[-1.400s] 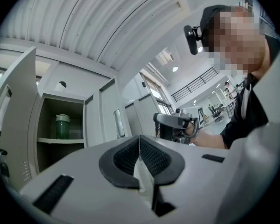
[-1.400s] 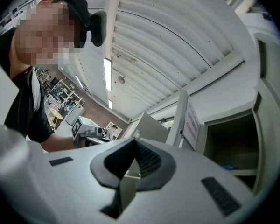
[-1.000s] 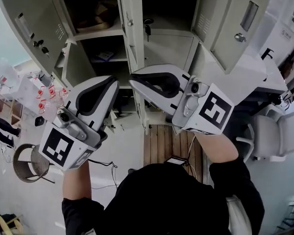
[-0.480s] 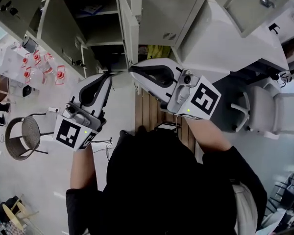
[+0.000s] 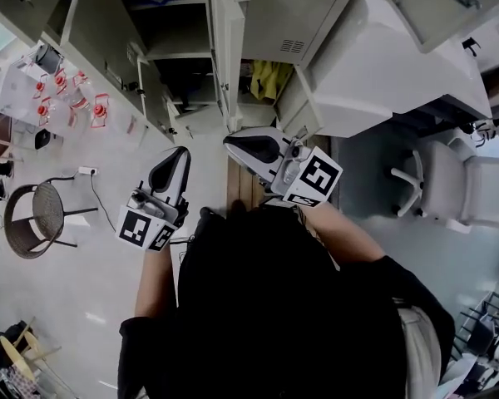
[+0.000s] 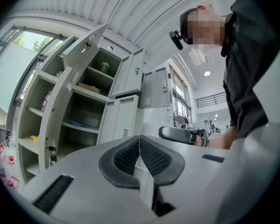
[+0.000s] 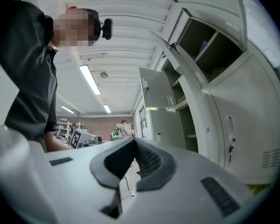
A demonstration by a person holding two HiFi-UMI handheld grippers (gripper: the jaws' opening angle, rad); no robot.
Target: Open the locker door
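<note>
The grey metal lockers point(image 5: 293, 17) fill the top of the head view, several doors swung open, one edge-on point(image 5: 226, 40). Both grippers hang low in front of the person, away from the lockers and touching nothing. My left gripper point(image 5: 177, 155) is shut and empty, its pads point(image 6: 130, 154) meeting. My right gripper point(image 5: 234, 142) is also shut with nothing in it. In the left gripper view open compartments point(image 6: 79, 106) stand left of a closed door point(image 6: 122, 120). In the right gripper view a closed door with handle and lock point(image 7: 231, 127) is to the right, open doors point(image 7: 157, 90) further along.
A round wicker chair point(image 5: 35, 216) and a floor cable point(image 5: 100, 198) are at the left, red-capped bottles point(image 5: 66, 98) on a table beyond. A white office chair point(image 5: 459, 181) stands right. Something yellow point(image 5: 266, 77) lies in a low compartment. Wooden boards point(image 5: 237, 191) are underfoot.
Both grippers have sunk well below the lockers and drawn in towards the person's body, rolling as they went. They stay shut and empty.
</note>
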